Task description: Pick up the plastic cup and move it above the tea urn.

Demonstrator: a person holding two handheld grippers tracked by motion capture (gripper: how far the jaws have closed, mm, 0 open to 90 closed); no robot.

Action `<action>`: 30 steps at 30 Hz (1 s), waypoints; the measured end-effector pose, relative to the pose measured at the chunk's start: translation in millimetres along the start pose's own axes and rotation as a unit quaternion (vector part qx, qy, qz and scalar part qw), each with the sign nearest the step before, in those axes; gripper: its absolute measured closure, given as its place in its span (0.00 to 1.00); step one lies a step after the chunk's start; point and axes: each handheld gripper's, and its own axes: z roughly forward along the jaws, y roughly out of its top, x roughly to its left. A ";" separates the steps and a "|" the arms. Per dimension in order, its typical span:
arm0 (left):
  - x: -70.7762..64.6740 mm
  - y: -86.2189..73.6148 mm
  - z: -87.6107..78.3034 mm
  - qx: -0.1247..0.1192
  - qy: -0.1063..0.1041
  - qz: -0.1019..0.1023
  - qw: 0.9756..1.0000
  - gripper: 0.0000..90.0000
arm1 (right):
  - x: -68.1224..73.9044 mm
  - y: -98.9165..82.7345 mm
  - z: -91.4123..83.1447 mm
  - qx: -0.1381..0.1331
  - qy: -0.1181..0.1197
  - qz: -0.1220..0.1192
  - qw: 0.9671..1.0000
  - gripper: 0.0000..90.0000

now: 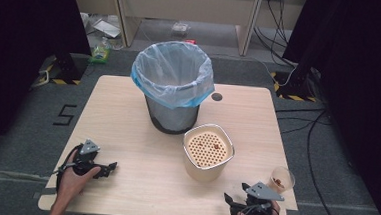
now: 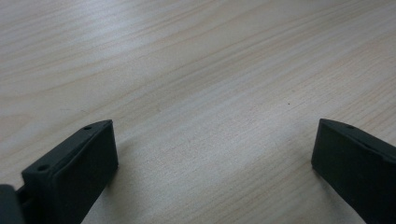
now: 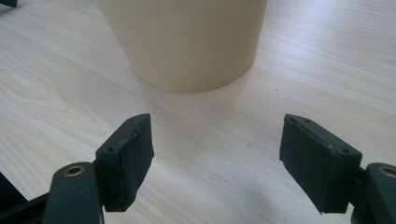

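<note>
On the pale wooden table (image 1: 128, 108) a grey bin (image 1: 171, 114) lined with a blue-white bag (image 1: 173, 76) stands at the far middle; just in front of it and a little to the right sits the cream container (image 1: 207, 153), upright, with a perforated insert across its top and a few brown bits on that insert; it stands close to the bin, though whether they touch I cannot tell. A small clear cup (image 1: 281, 179) holding something brown stands near the right edge, just beside the right gripper (image 1: 233, 200); a dark round hole (image 1: 216, 96) marks the tabletop behind the container.

The right gripper lies low at the near right corner, its jaws wide apart and clamped on nothing; nothing lies between it and the container. The left gripper (image 1: 109, 168) rests at the near left, well apart from everything, its jaws likewise spread with bare wood between them.

The right gripper view gives the container's smooth cream wall (image 3: 187, 42) and its base on the wood, close ahead of the jaws; the insert and its contents are seen from the high view alone; the left gripper view adds plain wood grain (image 2: 201, 93).
</note>
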 end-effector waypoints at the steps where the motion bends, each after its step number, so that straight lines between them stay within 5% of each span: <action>1: 0.0 0.0 0.0 0.000 0.000 0.000 1.000 0.00 | -0.7 0.3 -1.2 0.001 -0.003 0.000 1.000 0.30; 11: 0.0 0.0 0.0 0.000 0.000 0.000 1.000 0.00 | -2.6 2.1 -6.9 0.006 -0.008 -0.002 1.000 0.39; 30: 0.1 0.0 0.0 0.000 0.000 0.000 1.000 0.00 | -12.2 12.0 -53.1 -0.016 -0.036 0.008 0.999 0.45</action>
